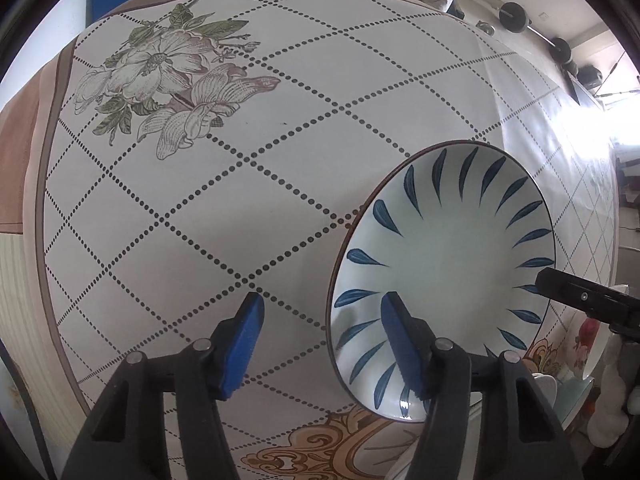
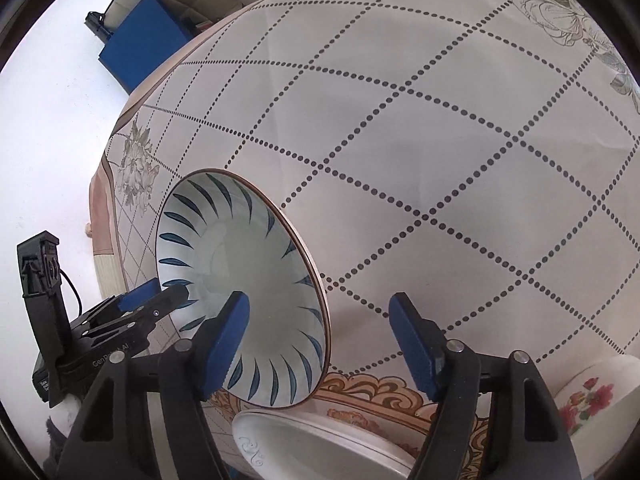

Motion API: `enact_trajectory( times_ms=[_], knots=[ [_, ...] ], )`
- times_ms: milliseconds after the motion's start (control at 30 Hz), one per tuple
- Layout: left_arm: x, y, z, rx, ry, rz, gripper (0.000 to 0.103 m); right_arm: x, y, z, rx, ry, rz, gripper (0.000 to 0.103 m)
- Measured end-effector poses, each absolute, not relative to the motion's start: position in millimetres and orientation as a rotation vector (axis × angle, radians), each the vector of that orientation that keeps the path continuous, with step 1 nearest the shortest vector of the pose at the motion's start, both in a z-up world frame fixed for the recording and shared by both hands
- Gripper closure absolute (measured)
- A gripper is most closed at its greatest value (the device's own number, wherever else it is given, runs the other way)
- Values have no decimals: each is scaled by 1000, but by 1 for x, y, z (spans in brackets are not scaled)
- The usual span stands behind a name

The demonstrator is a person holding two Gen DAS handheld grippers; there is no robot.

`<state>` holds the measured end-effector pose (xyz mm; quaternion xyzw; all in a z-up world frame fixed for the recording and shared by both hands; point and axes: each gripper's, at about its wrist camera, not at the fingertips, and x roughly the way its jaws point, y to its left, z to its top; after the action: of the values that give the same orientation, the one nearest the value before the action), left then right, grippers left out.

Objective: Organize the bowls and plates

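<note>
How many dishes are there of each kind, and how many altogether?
Blue-striped bowl: 1
Plain white plate: 1
Dish with red flowers: 1
Total: 3 dishes, as far as both views show. The red-flowered one is cut off at the edge, so I cannot tell if it is a bowl or a plate.

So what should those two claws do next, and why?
Probably shut both claws on the white ceramic bowl with blue leaf strokes. The left claw and right claw stand open, each with one finger inside its rim and one outside.
</note>
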<state>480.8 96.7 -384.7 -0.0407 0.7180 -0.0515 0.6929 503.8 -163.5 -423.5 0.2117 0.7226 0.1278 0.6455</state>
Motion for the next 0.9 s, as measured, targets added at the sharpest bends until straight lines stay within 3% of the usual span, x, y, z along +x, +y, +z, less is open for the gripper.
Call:
enact_trajectory(
  times_ms=[300, 567, 733, 900],
  knots=[
    [478, 88, -392, -96, 1612, -140, 57, 504, -159, -427, 479, 1655, 296, 42],
    [477, 76, -393, -98, 1609, -159, 64, 504, -157, -428, 462, 1678, 295, 57],
    [480, 77, -389, -119, 1607, -170, 77, 504, -153, -431, 453, 1690, 282, 70],
    [485, 76, -387, -117, 1603, -172, 79, 504, -151, -434, 448, 1701, 284, 82]
  ],
)
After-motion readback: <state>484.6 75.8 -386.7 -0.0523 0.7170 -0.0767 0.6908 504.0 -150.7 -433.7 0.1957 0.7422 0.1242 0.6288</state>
